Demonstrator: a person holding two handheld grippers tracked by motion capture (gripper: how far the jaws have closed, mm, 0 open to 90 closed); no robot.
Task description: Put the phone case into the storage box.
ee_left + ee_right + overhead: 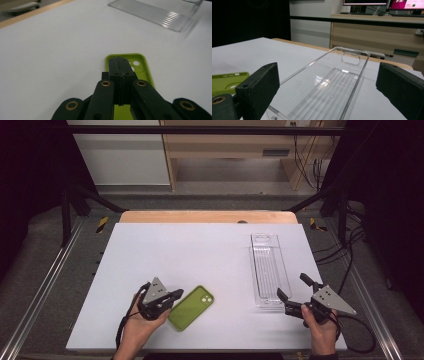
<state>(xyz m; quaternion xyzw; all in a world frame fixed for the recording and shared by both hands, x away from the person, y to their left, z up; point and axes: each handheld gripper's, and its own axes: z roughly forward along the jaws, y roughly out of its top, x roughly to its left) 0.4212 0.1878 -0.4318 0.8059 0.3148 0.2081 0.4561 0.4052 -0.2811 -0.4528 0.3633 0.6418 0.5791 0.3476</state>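
High view: clear tray faces my spread right gripper; my closed left gripper overhangs the green phone case.

A white table shows a wooden edge at its far side. Beyond it stands a wooden cabinet. Black cables trail over the floor at right. Two monitors sit far off.

table: white top, wooden edge along far side | green phone case: flat on the table, near side, left of centre, camera cutout toward far right | clear plastic tray: right side, long axis running near to far
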